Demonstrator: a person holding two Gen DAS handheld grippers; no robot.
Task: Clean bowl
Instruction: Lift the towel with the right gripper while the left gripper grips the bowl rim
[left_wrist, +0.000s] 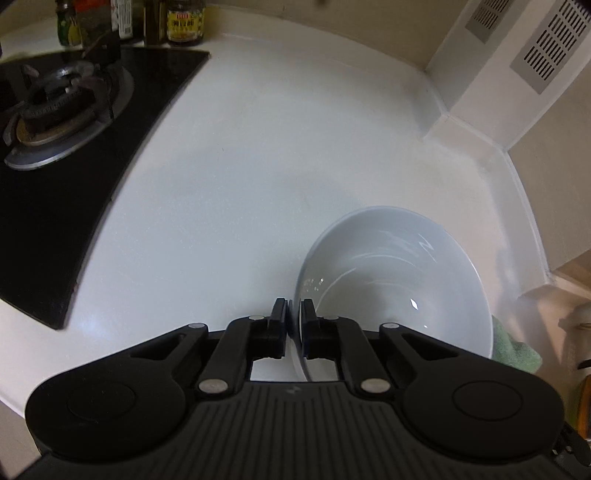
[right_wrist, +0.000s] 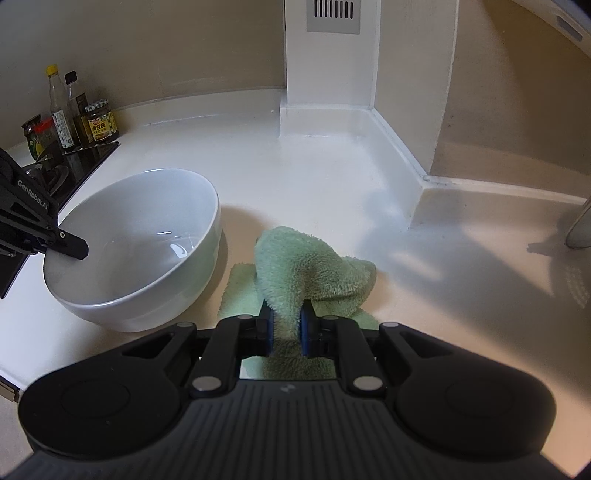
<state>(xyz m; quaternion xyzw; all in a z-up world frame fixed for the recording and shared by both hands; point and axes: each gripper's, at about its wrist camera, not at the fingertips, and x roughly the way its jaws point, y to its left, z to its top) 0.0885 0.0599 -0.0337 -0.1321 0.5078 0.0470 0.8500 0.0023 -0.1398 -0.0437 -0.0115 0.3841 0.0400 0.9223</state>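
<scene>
A white bowl (left_wrist: 399, 280) stands on the white counter, empty, with a few wet glints inside. My left gripper (left_wrist: 294, 314) is shut on the bowl's near left rim, one pad inside and one outside. In the right wrist view the same bowl (right_wrist: 147, 240) sits at the left, with the left gripper (right_wrist: 72, 247) reaching in from the left edge onto its rim. My right gripper (right_wrist: 287, 321) is shut on a fold of a green fluffy cloth (right_wrist: 310, 269), which bunches up on the counter just right of the bowl.
A black gas hob (left_wrist: 59, 155) with a burner lies left of the bowl. Several sauce bottles and jars (right_wrist: 74, 118) stand at the back left against the wall. A white boxed column (right_wrist: 328, 66) with a vent rises at the back, and a raised counter edge (right_wrist: 402, 147) runs along the right.
</scene>
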